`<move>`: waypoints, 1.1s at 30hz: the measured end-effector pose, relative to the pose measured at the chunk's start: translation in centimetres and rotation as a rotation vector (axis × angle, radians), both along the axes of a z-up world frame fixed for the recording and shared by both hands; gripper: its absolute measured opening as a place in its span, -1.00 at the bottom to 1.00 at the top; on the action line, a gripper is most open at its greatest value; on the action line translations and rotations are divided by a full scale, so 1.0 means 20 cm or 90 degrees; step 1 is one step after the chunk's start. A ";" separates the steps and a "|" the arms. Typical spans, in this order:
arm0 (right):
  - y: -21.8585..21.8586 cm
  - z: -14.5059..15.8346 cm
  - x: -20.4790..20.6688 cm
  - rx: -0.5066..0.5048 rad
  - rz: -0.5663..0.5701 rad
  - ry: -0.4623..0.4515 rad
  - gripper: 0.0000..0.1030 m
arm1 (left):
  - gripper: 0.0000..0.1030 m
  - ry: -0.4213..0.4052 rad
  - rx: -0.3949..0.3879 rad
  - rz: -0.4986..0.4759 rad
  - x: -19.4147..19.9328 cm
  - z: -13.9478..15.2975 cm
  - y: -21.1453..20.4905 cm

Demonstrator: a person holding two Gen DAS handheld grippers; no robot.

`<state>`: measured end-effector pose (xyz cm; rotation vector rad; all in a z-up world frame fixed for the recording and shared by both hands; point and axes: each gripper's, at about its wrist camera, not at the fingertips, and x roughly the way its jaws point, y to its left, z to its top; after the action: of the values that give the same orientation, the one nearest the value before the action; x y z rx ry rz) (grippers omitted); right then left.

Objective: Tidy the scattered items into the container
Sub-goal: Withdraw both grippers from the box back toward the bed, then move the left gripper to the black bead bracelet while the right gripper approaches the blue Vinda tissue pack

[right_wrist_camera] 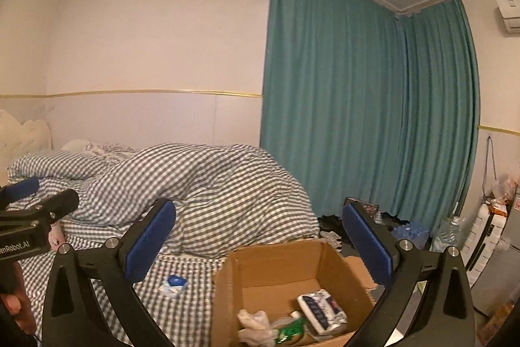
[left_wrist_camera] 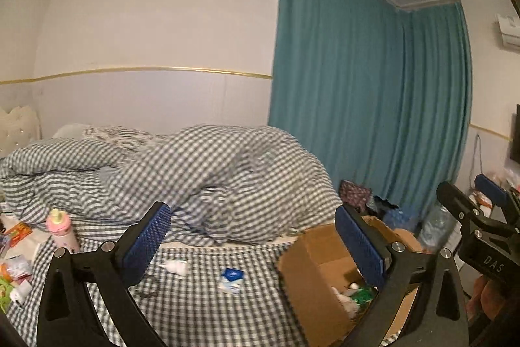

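An open cardboard box [right_wrist_camera: 276,265] sits on the checked bed at the lower right, holding a tissue pack [right_wrist_camera: 321,311], a crumpled white item [right_wrist_camera: 253,324] and a green packet [right_wrist_camera: 291,330]; it also shows in the left wrist view [left_wrist_camera: 312,265]. My left gripper [left_wrist_camera: 253,243] is open and empty above the sheet, left of the box. My right gripper [right_wrist_camera: 260,243] is open and empty above the box's far rim. On the sheet lie a small blue-and-white packet [left_wrist_camera: 231,279], also in the right wrist view [right_wrist_camera: 175,284], a white crumpled item [left_wrist_camera: 177,266] and a pink baby bottle [left_wrist_camera: 62,231].
A heaped checked duvet [left_wrist_camera: 211,171] fills the back of the bed. Several small packets [left_wrist_camera: 16,265] lie at the bed's left edge. A teal curtain [right_wrist_camera: 357,103] hangs behind. Water bottles and clutter [right_wrist_camera: 422,233] stand on the floor to the right.
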<state>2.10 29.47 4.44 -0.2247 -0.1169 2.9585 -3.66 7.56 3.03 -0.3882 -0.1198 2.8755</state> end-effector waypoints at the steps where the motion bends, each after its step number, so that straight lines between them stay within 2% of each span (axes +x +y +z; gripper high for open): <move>1: -0.03 0.00 -0.01 0.002 0.006 -0.003 0.99 | 1.00 -0.001 0.000 0.007 0.00 0.00 -0.03; 10: -0.31 -0.07 -0.12 0.009 0.060 -0.034 0.99 | 1.00 -0.033 -0.010 0.069 -0.03 -0.07 -0.34; 19: -0.48 -0.16 -0.27 0.019 0.103 -0.059 0.99 | 1.00 -0.059 -0.002 0.120 -0.06 -0.14 -0.60; 33: -0.59 -0.29 -0.44 0.006 0.121 -0.116 0.99 | 1.00 -0.097 -0.026 0.154 -0.16 -0.23 -0.81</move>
<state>-6.62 17.58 -1.38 -0.5083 -0.1844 3.1198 -6.86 -8.56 -1.59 -0.6426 -0.1432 3.0859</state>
